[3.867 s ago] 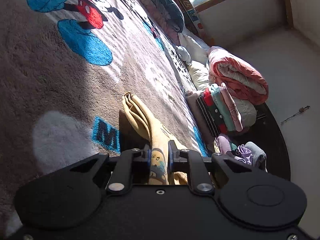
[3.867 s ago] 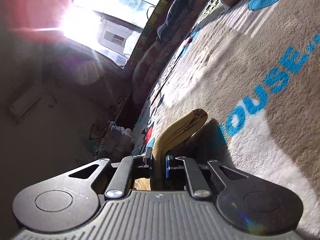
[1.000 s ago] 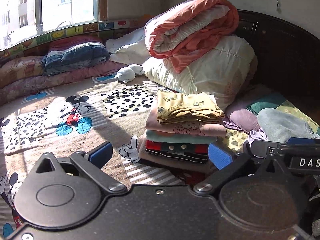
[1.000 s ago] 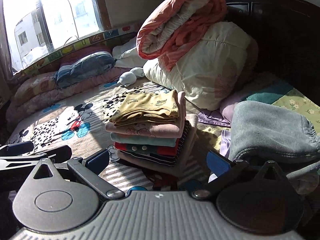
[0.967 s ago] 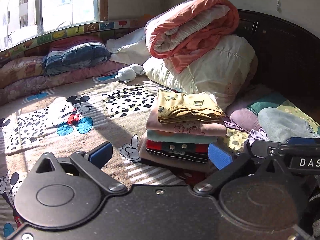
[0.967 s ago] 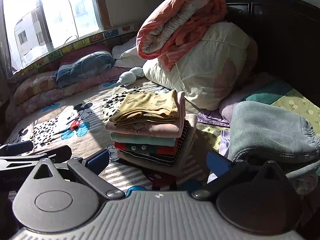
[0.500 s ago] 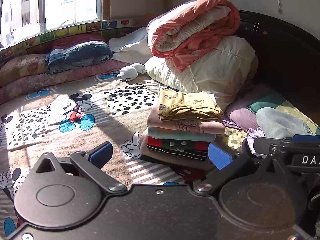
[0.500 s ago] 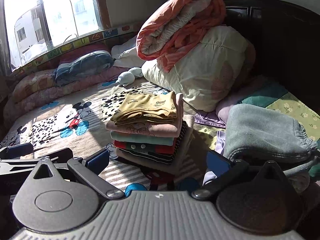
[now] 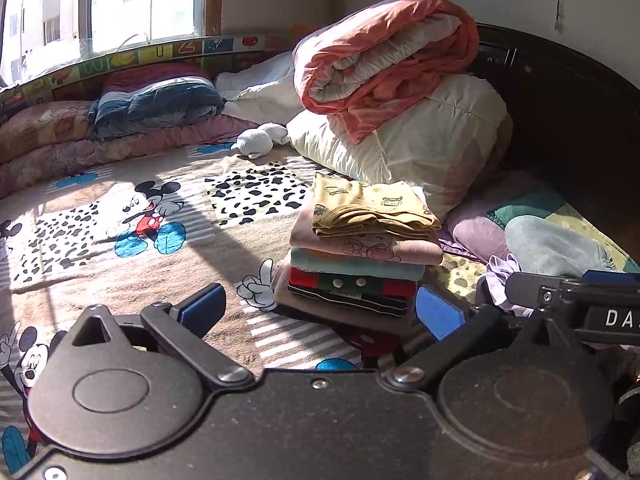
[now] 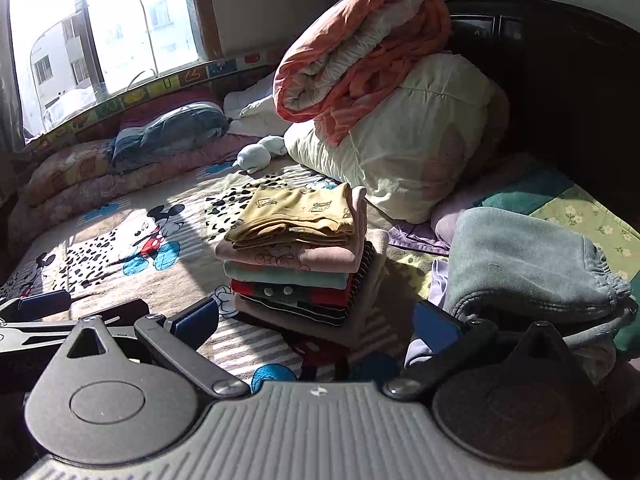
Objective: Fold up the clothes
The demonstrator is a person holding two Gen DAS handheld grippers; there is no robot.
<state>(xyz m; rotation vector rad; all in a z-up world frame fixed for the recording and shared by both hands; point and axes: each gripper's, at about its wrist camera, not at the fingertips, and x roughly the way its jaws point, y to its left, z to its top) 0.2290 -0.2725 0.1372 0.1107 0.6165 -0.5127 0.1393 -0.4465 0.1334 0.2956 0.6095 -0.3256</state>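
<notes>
A folded yellow printed garment point(image 9: 370, 206) point(image 10: 296, 210) lies on top of a neat stack of folded clothes point(image 9: 352, 276) point(image 10: 296, 276) on the bed. My left gripper point(image 9: 320, 312) stands open in front of the stack, nothing between its blue pads. My right gripper point(image 10: 316, 322) is open too, a little back from the stack. A grey unfolded garment point(image 10: 528, 264) point(image 9: 556, 246) and a lilac one point(image 9: 502, 270) lie to the right of the stack. The right gripper's fingers point(image 9: 572, 292) show at the right edge of the left wrist view.
The bed carries a cartoon-mouse blanket point(image 9: 152, 216). Behind the stack sit a cream pillow point(image 9: 424, 148) and a rolled orange quilt point(image 9: 380, 60). A dark headboard point(image 10: 560, 80) rises at the right. Folded bedding point(image 9: 152, 104) lines the window side.
Both grippers, shut on the yellow garment 3.9 s ago, now stand open with it on the stack. Over the last second both have drawn back slightly from the stack.
</notes>
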